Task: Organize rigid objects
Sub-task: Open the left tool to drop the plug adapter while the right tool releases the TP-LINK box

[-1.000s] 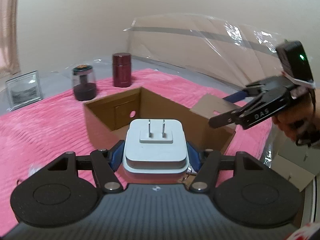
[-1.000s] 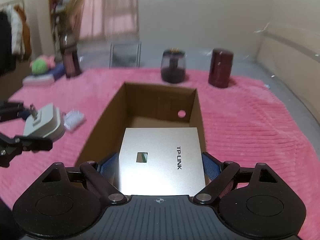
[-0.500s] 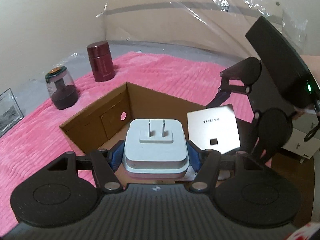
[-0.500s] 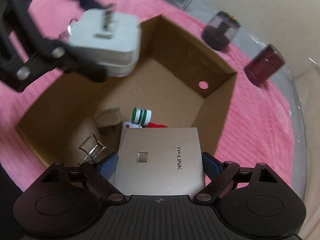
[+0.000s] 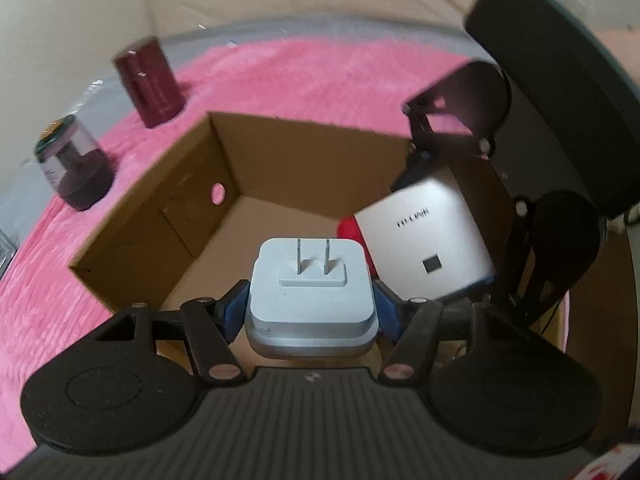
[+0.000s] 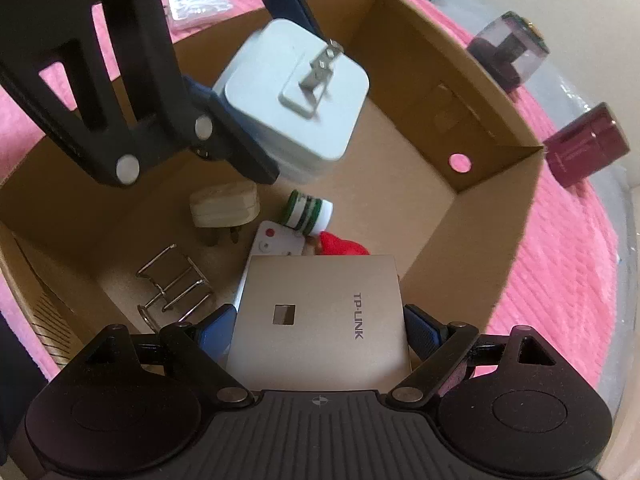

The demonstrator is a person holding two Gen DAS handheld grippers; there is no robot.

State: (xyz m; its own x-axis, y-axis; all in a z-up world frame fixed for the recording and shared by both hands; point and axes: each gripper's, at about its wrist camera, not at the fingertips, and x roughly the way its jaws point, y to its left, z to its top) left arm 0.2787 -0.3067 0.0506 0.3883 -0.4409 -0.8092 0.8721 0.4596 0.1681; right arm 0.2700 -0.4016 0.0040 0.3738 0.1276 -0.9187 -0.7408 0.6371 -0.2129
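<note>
The white plug adapter (image 5: 312,292) sits clenched between the blue pads of the left claw (image 5: 311,308), its two flat prongs pointing away from the hand, hanging over the open cardboard box (image 6: 496,184). It looks like a hard plastic block, light and stiff, with smooth sides that could slip, so holding it across its two flat flanks, as now, seems the sound way; I would keep off the prongs.

The silver TP-LINK panel (image 6: 320,316) is gripped across its two side edges by the right claw (image 6: 320,328), also above the box and nearer its floor. It reads as a thin, rigid plate, probably light, with a glossy face that would scuff if dropped.

Counting what lies inside the box: one cream three-pin plug (image 6: 224,208), one green-and-white striped bottle (image 6: 308,212), one white remote (image 6: 276,240) with a red button, one red thing (image 6: 344,246) half hidden under the panel, and one bent wire rack (image 6: 172,284).

Outside the box, on the pink blanket (image 5: 288,76): one maroon canister (image 5: 149,82), one clear jar (image 5: 74,168) with dark contents, one small clear plastic case (image 6: 198,4).
</note>
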